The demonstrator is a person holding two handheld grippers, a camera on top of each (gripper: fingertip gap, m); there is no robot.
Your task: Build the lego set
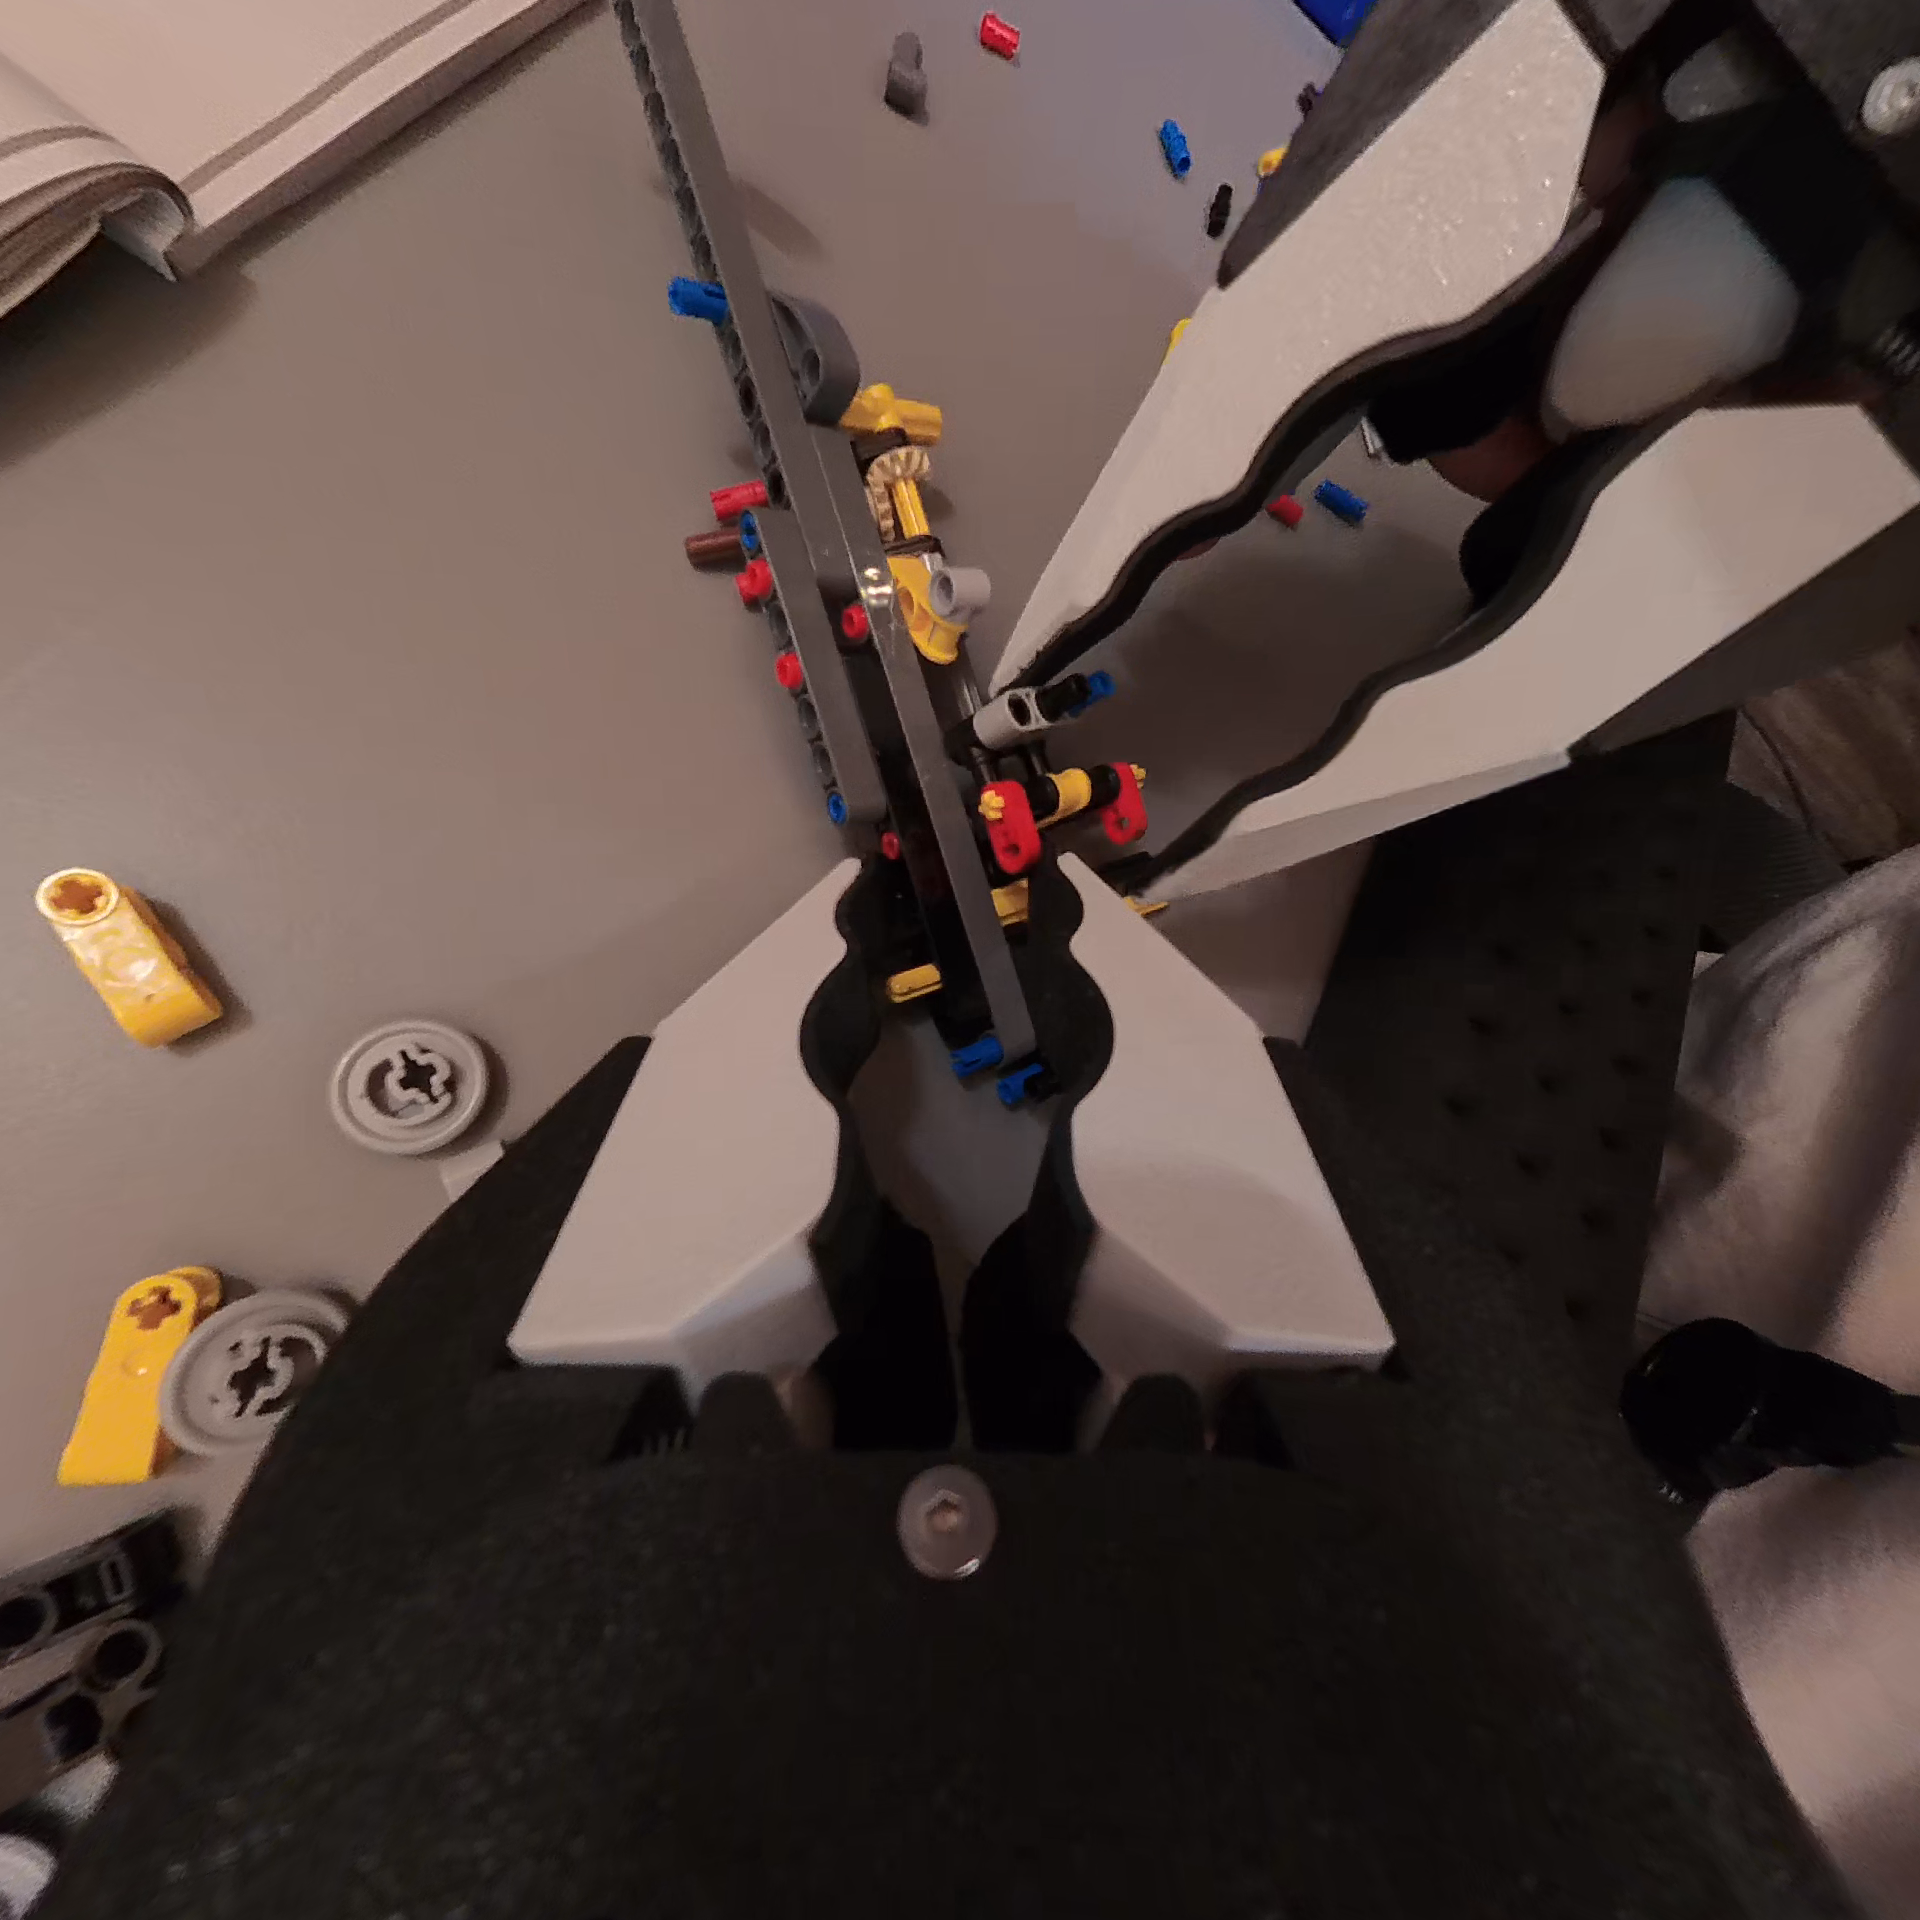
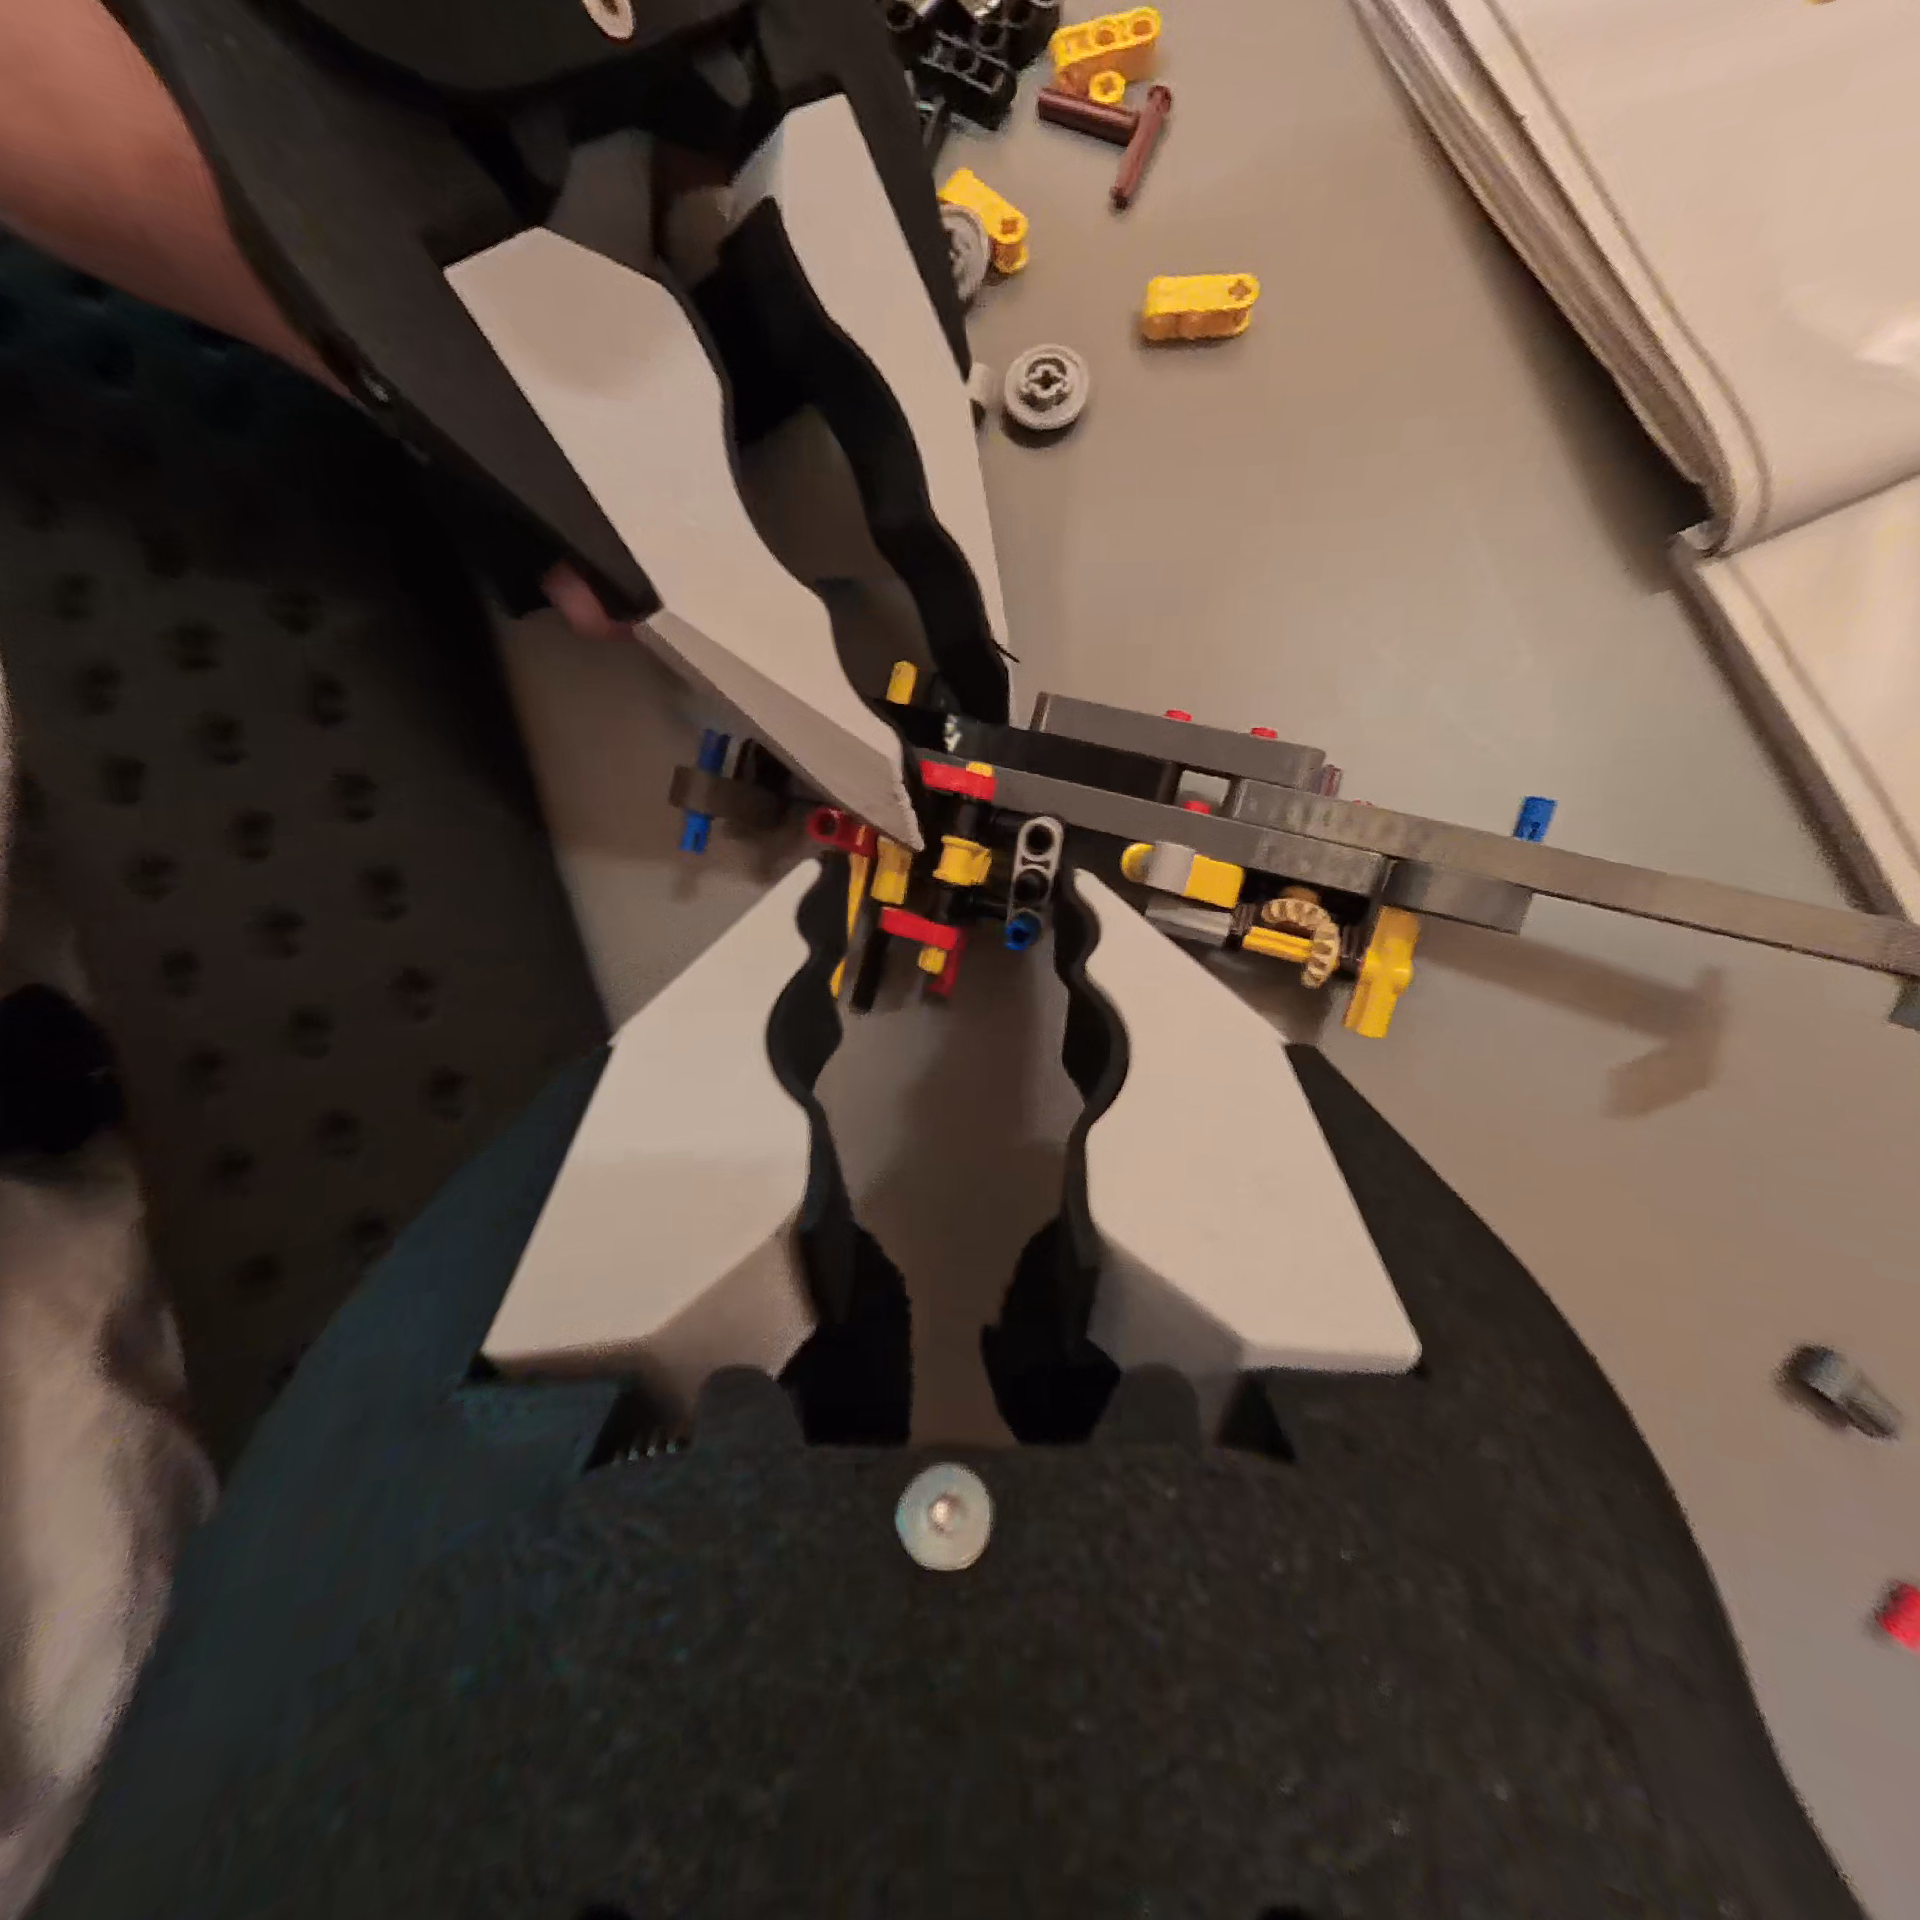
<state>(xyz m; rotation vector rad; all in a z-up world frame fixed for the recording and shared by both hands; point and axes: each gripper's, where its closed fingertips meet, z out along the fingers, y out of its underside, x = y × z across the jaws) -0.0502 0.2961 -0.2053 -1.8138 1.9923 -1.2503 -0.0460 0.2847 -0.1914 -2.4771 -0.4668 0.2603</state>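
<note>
A long Lego assembly (image 1: pixel 805 457) of dark grey beams with red, blue and yellow pins and a tan gear lies over the grey table (image 1: pixel 416 623). My left gripper (image 1: pixel 966 883) is shut on its near end. It also shows in the right wrist view (image 2: pixel 961 758), clamped on that end of the assembly (image 2: pixel 1299 842). My right gripper (image 2: pixel 945 883) is open, its fingers standing either side of the red and yellow cross parts (image 2: pixel 961 862) and a light grey connector (image 2: pixel 1039 847). In the left wrist view the right gripper (image 1: pixel 1070 784) comes in from the upper right, with the connector (image 1: pixel 1013 715) at its upper fingertip.
Loose yellow connectors (image 1: pixel 130 956) and grey round hubs (image 1: pixel 410 1086) lie to the left, and black parts (image 1: pixel 73 1642) at the lower left. Small pins (image 1: pixel 1174 145) are scattered at the back. An open booklet (image 2: pixel 1714 260) lies along the table edge. A dark perforated seat (image 2: pixel 260 831) is beside the table. Both grippers' tips are close together, under 4 cm apart. Both grippers' tips are roughly 12 centimeters from the dark perforated seat (image 2: pixel 260 831).
</note>
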